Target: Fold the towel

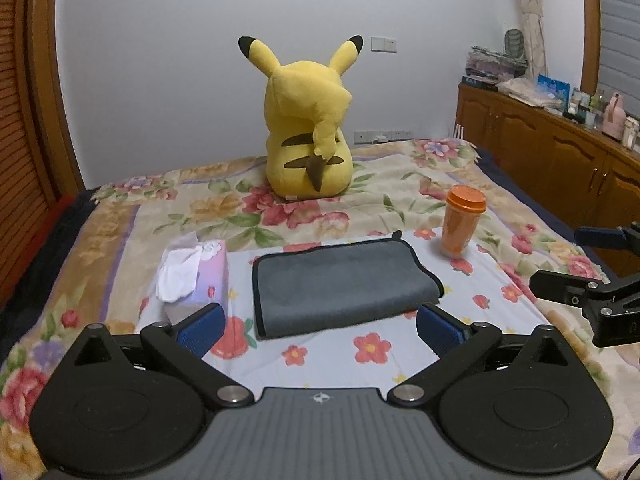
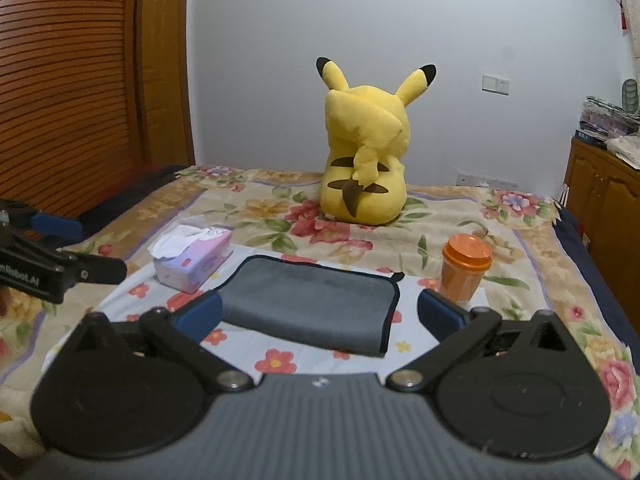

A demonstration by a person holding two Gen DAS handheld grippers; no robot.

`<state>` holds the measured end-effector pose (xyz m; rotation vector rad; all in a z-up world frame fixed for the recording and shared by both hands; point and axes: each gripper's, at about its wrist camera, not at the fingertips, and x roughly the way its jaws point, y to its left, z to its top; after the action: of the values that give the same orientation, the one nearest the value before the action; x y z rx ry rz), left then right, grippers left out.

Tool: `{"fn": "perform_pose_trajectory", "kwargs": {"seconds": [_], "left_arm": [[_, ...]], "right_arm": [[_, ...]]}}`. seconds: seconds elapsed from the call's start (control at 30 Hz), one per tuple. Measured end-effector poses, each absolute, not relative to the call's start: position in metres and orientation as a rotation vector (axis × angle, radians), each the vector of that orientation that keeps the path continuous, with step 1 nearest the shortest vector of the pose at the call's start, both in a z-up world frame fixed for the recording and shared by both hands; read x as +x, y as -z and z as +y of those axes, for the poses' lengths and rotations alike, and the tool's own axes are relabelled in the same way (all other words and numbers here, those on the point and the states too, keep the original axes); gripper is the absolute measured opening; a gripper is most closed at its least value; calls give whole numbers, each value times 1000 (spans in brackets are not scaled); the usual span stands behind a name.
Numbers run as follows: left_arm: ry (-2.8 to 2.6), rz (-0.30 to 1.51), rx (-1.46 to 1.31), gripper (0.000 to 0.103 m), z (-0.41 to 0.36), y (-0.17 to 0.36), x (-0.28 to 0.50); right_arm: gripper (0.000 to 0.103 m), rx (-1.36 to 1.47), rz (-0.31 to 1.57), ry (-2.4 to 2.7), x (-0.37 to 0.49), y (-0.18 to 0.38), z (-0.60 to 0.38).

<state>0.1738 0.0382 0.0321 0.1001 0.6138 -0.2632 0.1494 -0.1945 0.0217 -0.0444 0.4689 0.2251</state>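
Observation:
A grey towel with black trim lies folded into a flat rectangle on the floral bedspread; it also shows in the right wrist view. My left gripper is open and empty, just short of the towel's near edge, fingers spread wider than the towel. My right gripper is open and empty, hovering at the towel's near edge. The right gripper's fingers show at the right edge of the left wrist view, and the left gripper's fingers show at the left edge of the right wrist view.
A tissue box sits left of the towel and an orange lidded cup stands to its right. A yellow Pikachu plush sits further back on the bed. A wooden cabinet runs along the right.

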Motion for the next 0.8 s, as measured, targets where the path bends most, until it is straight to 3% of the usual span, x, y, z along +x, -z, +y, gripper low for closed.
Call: {"fn": "perform_pose_trajectory", "kwargs": {"seconds": [0.8], "left_arm": [[244,568,90,103,28,-32,94]], "right_arm": [[103,10,435,-204,83,-12,-205]]}}
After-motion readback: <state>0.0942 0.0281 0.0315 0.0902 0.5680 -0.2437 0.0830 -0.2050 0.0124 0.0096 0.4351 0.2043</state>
